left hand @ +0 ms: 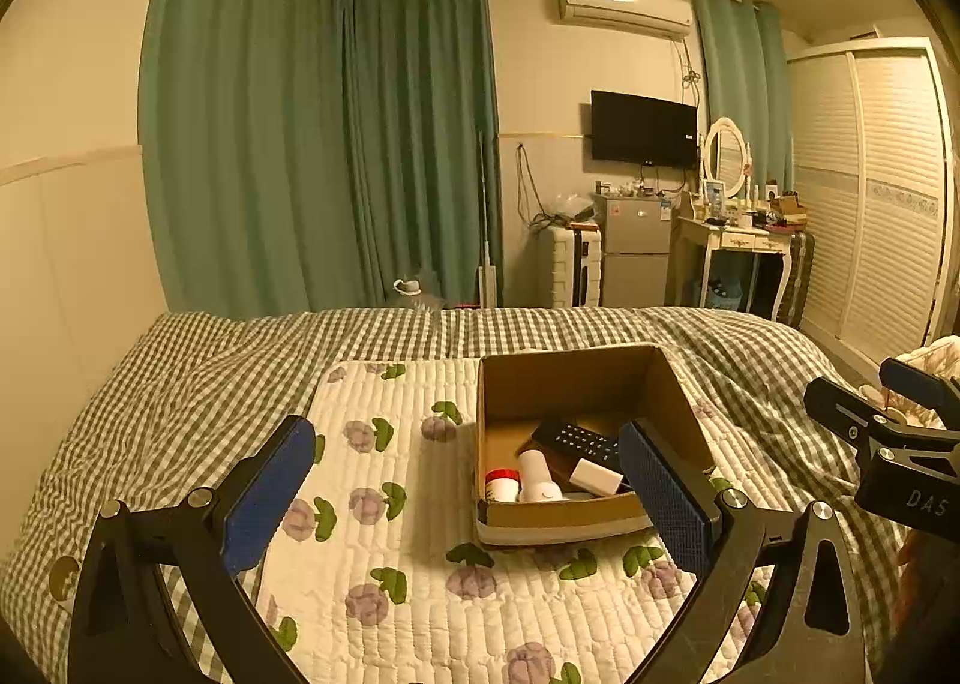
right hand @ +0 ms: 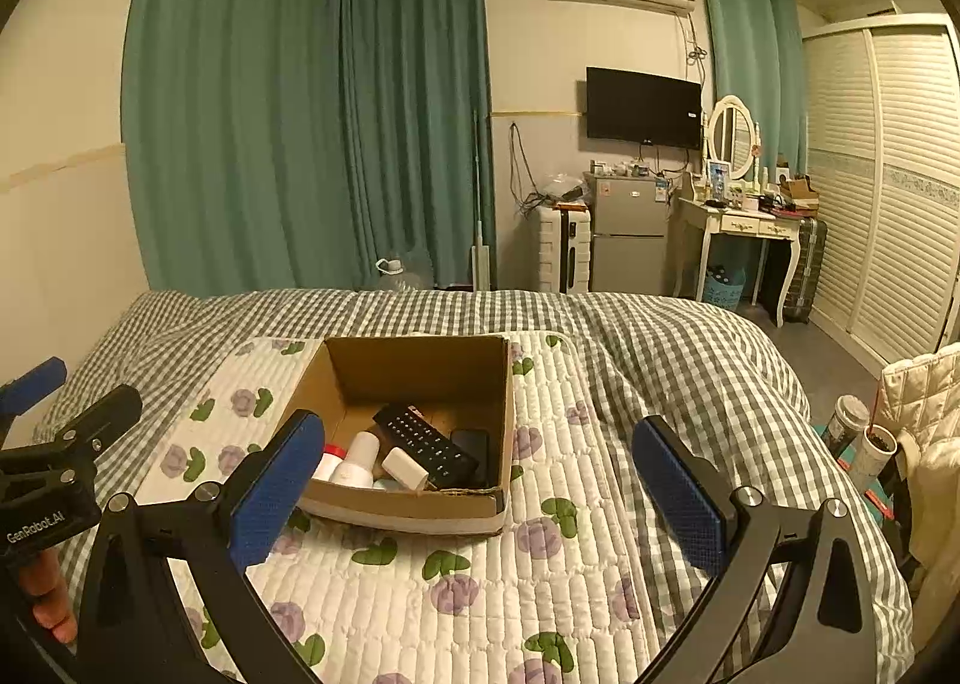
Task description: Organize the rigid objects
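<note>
An open cardboard box (left hand: 678, 402) (right hand: 360, 372) rests on a white quilted mat with purple flowers (left hand: 384, 480) (right hand: 564, 552) on the bed. Inside it lie a black remote (left hand: 579, 440) (right hand: 423, 441), a white bottle (left hand: 536, 474) (right hand: 360, 459), a red-capped jar (left hand: 501, 485) (right hand: 333, 459), a small white block (left hand: 596, 477) (right hand: 405, 468) and a dark phone (right hand: 471, 444). My left gripper (left hand: 468, 495) is open, nothing between its blue pads, just in front of the box. My right gripper (right hand: 480, 495) is open and empty, beside the box's near right corner.
A grey checked bedspread (left hand: 180, 384) (right hand: 690, 348) covers the bed. Beyond it stand green curtains (left hand: 312, 144), a small fridge (right hand: 627, 231), a dressing table (right hand: 744, 225) and a wardrobe (right hand: 900, 192). Cups (right hand: 864, 432) and a padded jacket (right hand: 924, 402) sit at the right.
</note>
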`<state>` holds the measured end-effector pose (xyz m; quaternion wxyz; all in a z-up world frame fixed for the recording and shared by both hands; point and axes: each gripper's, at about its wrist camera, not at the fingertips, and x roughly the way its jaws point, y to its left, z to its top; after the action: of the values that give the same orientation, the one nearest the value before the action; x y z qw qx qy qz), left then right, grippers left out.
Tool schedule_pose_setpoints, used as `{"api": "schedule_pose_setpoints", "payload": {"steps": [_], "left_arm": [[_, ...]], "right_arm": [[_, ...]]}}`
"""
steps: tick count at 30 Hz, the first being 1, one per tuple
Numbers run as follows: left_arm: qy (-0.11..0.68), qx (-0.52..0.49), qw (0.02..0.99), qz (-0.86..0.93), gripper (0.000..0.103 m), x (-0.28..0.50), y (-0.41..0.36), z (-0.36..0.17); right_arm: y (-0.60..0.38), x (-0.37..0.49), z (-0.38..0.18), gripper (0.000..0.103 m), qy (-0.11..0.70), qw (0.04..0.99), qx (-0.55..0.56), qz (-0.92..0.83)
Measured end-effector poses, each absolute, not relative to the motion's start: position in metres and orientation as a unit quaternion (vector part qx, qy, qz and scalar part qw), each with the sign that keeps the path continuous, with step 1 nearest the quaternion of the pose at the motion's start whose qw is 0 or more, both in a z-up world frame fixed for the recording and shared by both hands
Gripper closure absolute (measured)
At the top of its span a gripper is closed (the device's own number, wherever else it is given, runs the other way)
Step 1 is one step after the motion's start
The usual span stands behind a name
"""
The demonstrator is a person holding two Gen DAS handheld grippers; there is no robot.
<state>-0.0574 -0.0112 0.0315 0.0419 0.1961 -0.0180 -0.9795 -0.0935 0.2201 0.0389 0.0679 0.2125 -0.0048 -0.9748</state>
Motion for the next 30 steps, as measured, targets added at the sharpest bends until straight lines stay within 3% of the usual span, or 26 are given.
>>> {"api": "schedule_pose_setpoints", "payload": {"steps": [30], "left_arm": [[-0.006,0.215,0.035,-0.976,0.000,-0.0604,-0.0102,0.0306]], "right_arm": [[0.2172,-0.0989,0.0309,0.000,-0.002,0.074,0.235,-0.969]]}}
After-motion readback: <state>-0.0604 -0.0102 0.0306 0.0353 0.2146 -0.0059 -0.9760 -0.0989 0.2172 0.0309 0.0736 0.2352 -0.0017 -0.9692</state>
